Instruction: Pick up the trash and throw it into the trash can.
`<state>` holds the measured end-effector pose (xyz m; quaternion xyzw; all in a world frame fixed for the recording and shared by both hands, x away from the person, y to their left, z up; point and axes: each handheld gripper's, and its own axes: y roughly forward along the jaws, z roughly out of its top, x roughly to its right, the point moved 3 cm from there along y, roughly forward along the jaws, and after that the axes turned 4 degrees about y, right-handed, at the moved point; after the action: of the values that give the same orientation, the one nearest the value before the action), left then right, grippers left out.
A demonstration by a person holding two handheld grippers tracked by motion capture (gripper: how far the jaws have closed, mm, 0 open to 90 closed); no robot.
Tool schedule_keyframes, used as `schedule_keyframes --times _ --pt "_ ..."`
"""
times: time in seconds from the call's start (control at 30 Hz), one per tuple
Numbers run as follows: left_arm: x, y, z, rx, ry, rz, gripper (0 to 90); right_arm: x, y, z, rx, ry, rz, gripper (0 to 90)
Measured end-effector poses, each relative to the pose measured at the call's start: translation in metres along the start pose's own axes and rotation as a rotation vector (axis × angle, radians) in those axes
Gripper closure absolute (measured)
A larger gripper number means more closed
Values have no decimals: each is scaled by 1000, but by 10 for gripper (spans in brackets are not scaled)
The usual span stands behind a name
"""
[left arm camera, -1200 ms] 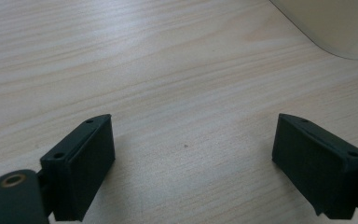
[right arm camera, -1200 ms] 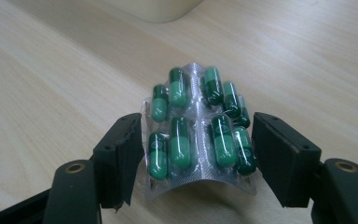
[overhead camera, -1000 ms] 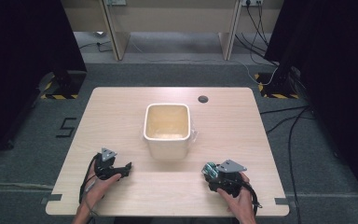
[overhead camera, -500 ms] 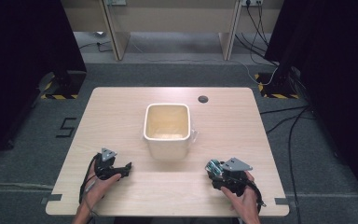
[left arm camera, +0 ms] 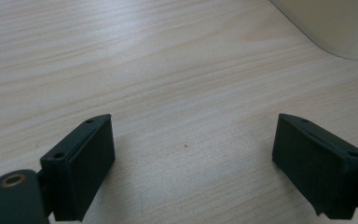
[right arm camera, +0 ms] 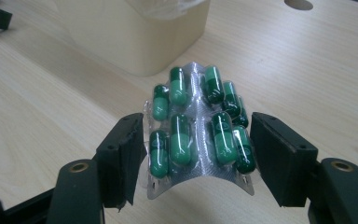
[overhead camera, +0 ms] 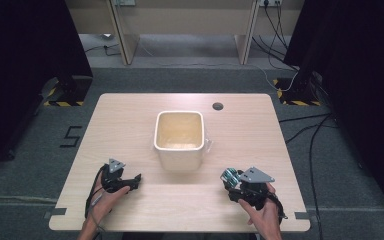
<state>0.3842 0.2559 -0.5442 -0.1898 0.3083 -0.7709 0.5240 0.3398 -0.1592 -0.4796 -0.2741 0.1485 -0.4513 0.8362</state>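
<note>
Right gripper view: right claw (right arm camera: 198, 149) pinching a blister pack (right arm camera: 198, 133) of green capsules, bowed between the jaws, centre of frame.
Cream bin (overhead camera: 179, 137) sitting mid-surface in the high view, upper left in the right gripper view, close behind the pack but apart from it. Left claw (left arm camera: 193, 165) spread wide, gripping nothing, just bare wooden surface (left arm camera: 168, 79) between the jaws, bin corner peeking in at upper right. Both claws low in the high view, left claw at lower left, right claw at lower right.
</note>
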Motion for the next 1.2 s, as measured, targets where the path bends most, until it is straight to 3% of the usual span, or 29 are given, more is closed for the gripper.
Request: schedule_keyframes --times 0.4,0.87,1.2 --pt "0 0 0 0 0 0 120 1 -7 18 7 -9 3 368" --pt "0 0 0 3 -4 0 120 -1 -19 57 34 -35 -8 368" --pt "0 0 0 3 -4 0 120 -6 -14 78 35 -57 11 367"
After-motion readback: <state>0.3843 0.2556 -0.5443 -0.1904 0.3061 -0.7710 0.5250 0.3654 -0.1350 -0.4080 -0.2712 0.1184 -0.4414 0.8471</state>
